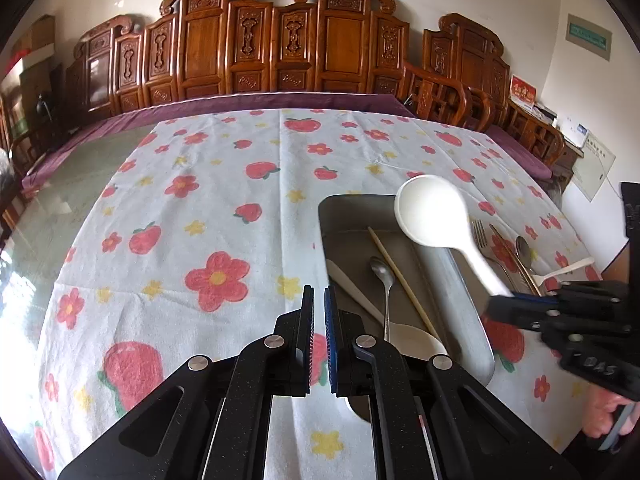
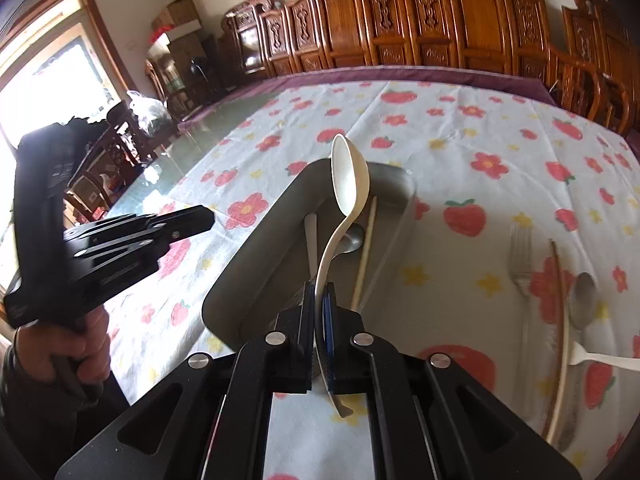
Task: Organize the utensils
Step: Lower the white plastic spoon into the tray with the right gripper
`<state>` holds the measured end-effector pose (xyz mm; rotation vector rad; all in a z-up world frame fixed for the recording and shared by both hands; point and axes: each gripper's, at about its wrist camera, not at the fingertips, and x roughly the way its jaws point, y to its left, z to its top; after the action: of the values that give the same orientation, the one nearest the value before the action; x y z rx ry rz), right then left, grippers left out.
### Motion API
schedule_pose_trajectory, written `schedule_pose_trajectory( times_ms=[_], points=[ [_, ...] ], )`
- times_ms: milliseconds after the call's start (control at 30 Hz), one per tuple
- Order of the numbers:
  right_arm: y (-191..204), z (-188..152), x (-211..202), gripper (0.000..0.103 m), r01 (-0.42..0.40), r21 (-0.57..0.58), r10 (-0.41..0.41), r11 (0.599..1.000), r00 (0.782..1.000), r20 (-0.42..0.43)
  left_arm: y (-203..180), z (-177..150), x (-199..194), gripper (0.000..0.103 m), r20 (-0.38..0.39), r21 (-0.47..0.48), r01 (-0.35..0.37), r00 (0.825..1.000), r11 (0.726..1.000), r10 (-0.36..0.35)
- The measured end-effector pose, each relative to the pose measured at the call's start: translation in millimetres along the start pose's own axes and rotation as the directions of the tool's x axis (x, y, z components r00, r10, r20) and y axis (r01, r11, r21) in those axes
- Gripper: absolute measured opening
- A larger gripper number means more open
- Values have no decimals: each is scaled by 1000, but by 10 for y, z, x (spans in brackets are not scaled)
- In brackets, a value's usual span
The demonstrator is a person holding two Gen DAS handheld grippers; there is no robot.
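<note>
White fork [image 2: 600, 357] handle cut off, perhaps plastic.

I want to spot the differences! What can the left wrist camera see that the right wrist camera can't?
Only the left wrist view shows the green wall sign and the red calendar card. Only the right wrist view shows the bright window and the person's left hand. Both show the grey metal tray, and the big white plastic spoon pinched in the right gripper.

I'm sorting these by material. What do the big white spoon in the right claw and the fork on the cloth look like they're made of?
White spoon: probably plastic or melamine; opaque, smooth, soft sheen, though ceramic can't be ruled out. Fork: metal, likely stainless steel; silvery grey, thin tines.
</note>
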<state>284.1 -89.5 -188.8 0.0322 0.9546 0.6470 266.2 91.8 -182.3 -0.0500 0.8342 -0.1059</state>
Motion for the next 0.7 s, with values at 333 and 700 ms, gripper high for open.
schedule_pose_trajectory(
  times_ms=[333,700],
  points=[
    [98,161,470,6,11,43,-8,999,998,-64,28,-7,-20,4,8,8,2,1000,1000,-2],
    [121,121,541,11,-60,7,60,998,997,-52,18,-9,-25,4,5,14,4,1000,1000,-4]
  ],
)
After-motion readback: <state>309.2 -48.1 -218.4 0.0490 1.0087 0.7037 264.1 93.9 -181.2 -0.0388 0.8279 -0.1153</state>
